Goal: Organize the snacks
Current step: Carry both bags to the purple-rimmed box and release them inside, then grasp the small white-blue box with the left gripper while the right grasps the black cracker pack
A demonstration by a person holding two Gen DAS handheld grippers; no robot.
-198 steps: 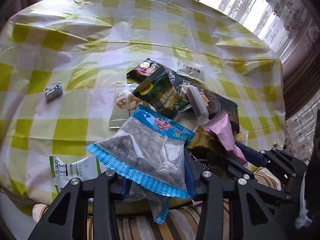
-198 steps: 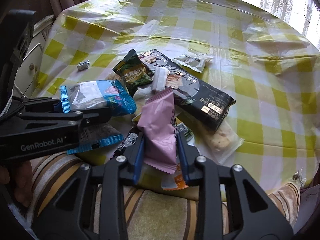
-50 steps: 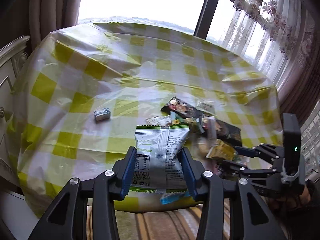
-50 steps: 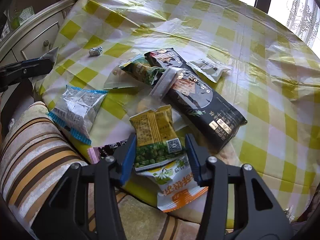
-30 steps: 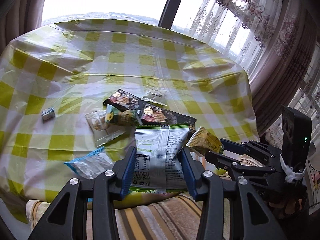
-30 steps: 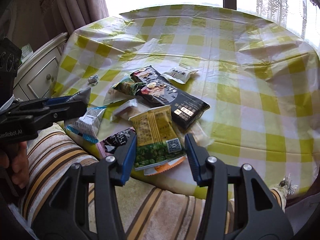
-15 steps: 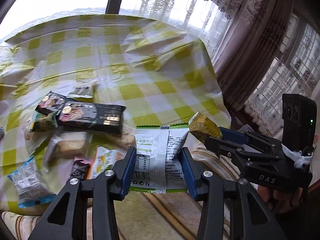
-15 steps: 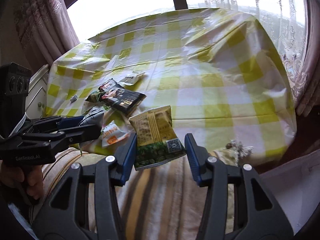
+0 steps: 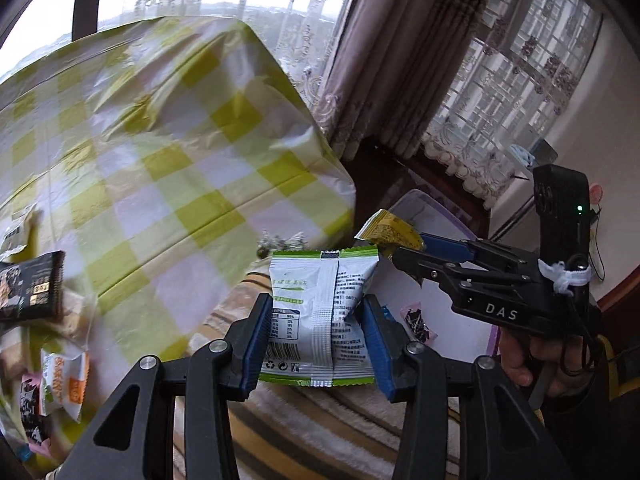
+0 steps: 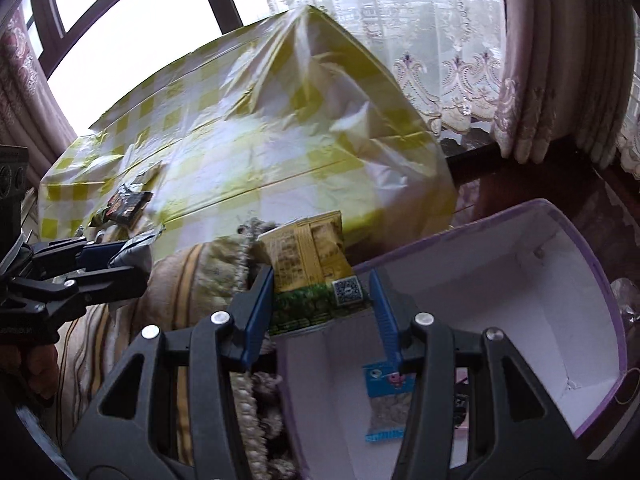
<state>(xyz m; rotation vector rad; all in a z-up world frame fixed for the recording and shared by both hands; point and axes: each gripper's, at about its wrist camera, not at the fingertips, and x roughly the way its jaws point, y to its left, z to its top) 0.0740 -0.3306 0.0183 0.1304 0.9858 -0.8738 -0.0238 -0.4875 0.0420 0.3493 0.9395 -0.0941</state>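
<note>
The left gripper (image 9: 316, 336) has its jaws closed on a white-and-green snack packet (image 9: 320, 320), which stands upright between the blue pads with its printed back and barcode toward the camera. It hangs over a striped cushion (image 9: 320, 432), off the edge of the table (image 9: 168, 152), whose yellow-and-white checked cloth falls over the corner. The right gripper (image 10: 320, 312) has its jaws clamped on a yellow-and-green snack packet (image 10: 312, 264), tilted a little, with a square code at its lower right; the packet sits above the near wall of a white box with a lilac rim (image 10: 560, 248) that stands on the floor beside the table. Inside that box lies a clear packet with a blue header (image 10: 386, 400), and something pink and dark shows beside it, partly hidden by the gripper, so I cannot tell what it is. In the left wrist view the right gripper reaches in from the right with the yellow packet at its tip, just beyond the top corner of the white one, and a hand (image 9: 516, 360) grips its handle. More snacks lie on the table at the left of that view: a long black packet (image 9: 32, 288) and a white-and-orange packet (image 9: 64, 380) near the edge, blurred. Lace curtains (image 10: 420, 40) hang at the window behind.
</note>
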